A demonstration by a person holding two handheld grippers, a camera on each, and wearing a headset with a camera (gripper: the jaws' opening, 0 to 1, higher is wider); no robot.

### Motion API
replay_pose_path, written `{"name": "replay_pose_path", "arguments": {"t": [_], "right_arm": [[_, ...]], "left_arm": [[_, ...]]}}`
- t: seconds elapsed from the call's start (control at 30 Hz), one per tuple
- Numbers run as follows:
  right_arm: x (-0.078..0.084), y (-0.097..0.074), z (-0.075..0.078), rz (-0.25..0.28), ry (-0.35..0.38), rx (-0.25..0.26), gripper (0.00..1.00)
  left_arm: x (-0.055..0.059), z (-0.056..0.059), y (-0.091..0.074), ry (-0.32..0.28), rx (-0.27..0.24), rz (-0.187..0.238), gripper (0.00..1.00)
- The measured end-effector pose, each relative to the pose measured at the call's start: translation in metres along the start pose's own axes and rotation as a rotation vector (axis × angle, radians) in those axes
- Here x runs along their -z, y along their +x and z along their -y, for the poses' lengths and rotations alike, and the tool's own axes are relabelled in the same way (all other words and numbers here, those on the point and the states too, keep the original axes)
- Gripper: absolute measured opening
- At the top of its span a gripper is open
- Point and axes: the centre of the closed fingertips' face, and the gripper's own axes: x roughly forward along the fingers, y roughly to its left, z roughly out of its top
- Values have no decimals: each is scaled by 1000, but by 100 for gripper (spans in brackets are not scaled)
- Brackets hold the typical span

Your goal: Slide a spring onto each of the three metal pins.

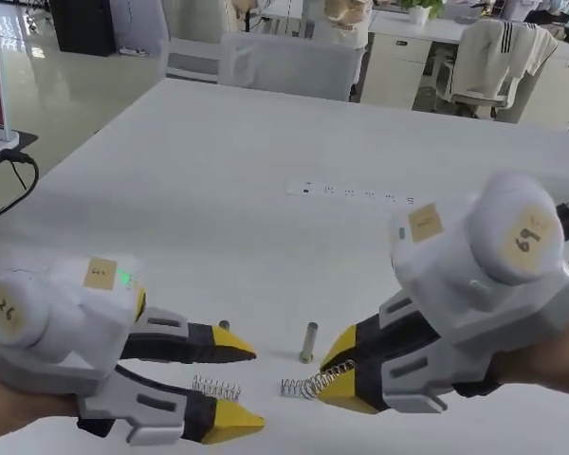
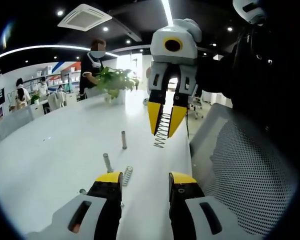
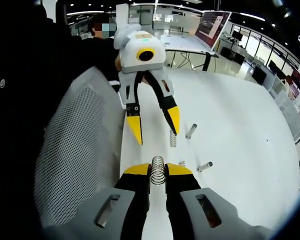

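On the white table [image 1: 218, 190], the right gripper [image 1: 321, 381] is clamping 1 spring [image 1: 299, 386] between its closed jaws. The left gripper [image 1: 260, 387] is holding its jaws apart, with a 2nd spring [image 1: 216, 387] lying just by its tips. 1 metal pin [image 1: 309, 342] is standing upright just beyond the clamped spring, and another pin [image 1: 224, 325] is standing farther left.

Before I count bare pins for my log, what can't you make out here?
Head view: the left claw hides the lower part of a pin.
Left gripper view: a stub by the claw is too small to identify.
Right gripper view: the held spring is end-on, length unreadable.
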Motion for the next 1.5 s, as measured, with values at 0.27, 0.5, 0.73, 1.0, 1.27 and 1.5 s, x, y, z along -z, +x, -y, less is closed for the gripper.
{"name": "replay_pose_path", "arguments": {"t": [0.27,0.5,0.73,1.0,1.27,1.5], "right_arm": [[12,-10,11,-17,27,25,9],[21,-19,22,-26,49,55,9],[31,-31,34,-43,66,87,9],[47,-46,54,-79,91,128,9],[58,-63,78,-126,106,177,9],[76,-62,92,-218,100,187,9]], "left_arm": [[9,-8,-17,-32,-60,6,34],[14,-12,-26,-65,-110,23,39],[13,-13,-34,-96,-144,47,46],[21,-11,-41,-143,-172,47,56],[24,-7,-42,-165,-184,45,65],[24,0,-40,-160,-187,26,72]]}}
